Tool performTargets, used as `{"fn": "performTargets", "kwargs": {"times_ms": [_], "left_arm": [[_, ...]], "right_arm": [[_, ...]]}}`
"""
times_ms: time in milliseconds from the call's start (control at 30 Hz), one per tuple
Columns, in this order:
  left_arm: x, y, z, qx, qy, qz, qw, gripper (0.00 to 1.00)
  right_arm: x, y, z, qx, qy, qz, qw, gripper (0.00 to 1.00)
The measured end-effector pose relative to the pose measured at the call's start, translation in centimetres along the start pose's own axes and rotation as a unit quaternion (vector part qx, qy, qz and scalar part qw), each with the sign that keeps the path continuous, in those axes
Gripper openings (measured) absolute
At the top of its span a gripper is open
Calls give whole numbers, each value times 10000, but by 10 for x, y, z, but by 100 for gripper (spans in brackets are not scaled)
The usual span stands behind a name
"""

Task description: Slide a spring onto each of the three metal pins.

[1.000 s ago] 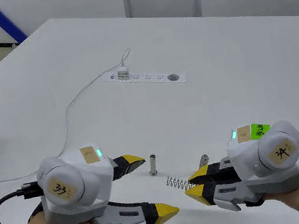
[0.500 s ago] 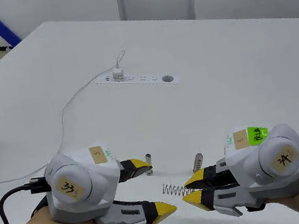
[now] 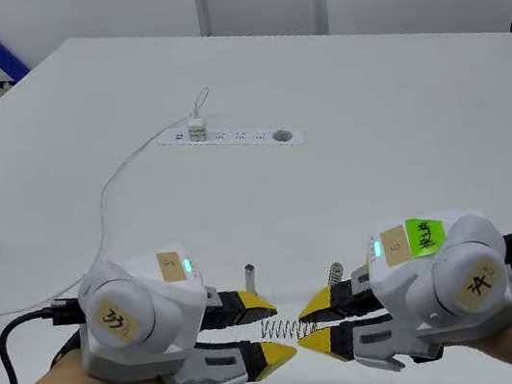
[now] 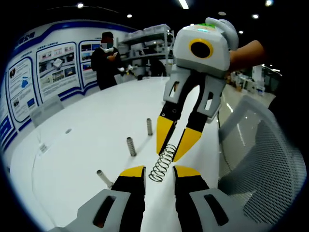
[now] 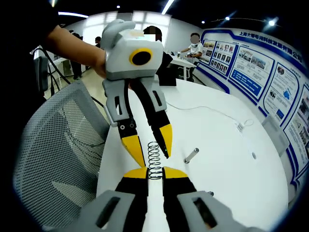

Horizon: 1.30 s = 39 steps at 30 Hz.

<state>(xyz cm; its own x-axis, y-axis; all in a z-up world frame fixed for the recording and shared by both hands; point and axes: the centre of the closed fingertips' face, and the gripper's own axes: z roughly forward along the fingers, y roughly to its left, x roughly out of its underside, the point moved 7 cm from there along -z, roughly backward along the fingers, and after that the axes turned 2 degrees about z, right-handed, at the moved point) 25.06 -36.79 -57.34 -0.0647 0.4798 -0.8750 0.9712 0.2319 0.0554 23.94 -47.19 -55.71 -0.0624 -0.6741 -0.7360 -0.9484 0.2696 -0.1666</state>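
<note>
One pin [image 3: 249,277] near spring [image 3: 279,328], power strip [image 3: 231,137] beyond

Head view: bright, even overhead light. My white bench [image 3: 407,158] runs near blown out; shadows on it faint, soft-edged. Focus sharp all over. Left gripper view: dimmer, ceiling lamps [image 4: 183,4] flaring at 12 o'clock, heavy fisheye bend toward the edges, mesh chair [image 4: 260,154] soft at 4 o'clock, spring [image 4: 162,163] crisp between my jaws. Right gripper view: lamp glare at 12 o'clock, wall posters [image 5: 270,72] bowed at 2 o'clock.
</note>
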Motion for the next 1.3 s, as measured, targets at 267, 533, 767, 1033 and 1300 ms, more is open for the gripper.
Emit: {"fn": "performTargets", "kwargs": {"times_ms": [267, 533, 767, 1033, 1300], "left_arm": [[1, 1, -3, 16, 75, 95, 9999, 16], [2, -1, -3, 27, 121, 221, 9997, 13], [1, -3, -3, 58, 125, 446, 9989, 12], [-2, -2, -3, 57, 122, 533, 9985, 11], [-1, -2, -3, 33, 172, 687, 9975, 11]], "right_arm": [[-2, 1, 3, -42, 39, -132, 9999, 11], [-3, 2, 2, -75, 55, -271, 9996, 11], [-2, 1, 1, -115, 68, -319, 9994, 12], [-3, -2, 0, -52, 70, -341, 9994, 13], [0, -9, 2, -16, 23, -18, 10000, 20]]}}
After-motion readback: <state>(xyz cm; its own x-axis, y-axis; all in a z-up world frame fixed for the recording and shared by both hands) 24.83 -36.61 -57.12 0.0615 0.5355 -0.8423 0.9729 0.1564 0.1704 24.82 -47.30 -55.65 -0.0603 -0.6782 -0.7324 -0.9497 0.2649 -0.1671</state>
